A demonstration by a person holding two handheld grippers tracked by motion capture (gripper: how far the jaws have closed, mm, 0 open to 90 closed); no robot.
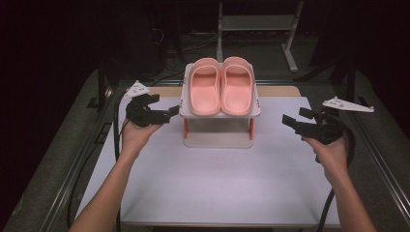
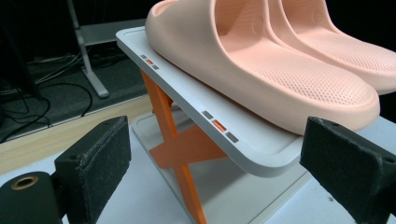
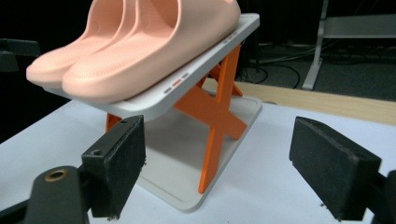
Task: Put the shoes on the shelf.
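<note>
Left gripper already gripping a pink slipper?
No: the left gripper is open, jaws apart short of the pink foam slippers on the white rack.

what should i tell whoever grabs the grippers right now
Left gripper: open, empty, close beside the left edge of the rack's top shelf.
Right gripper: open, empty, off to the rack's right, apart from it.
Both pink slippers lie side by side on the top shelf; the lower shelf is bare.
Done: nothing gripped yet.
Left: probably close in and take hold of the slippers or the rack.
</note>
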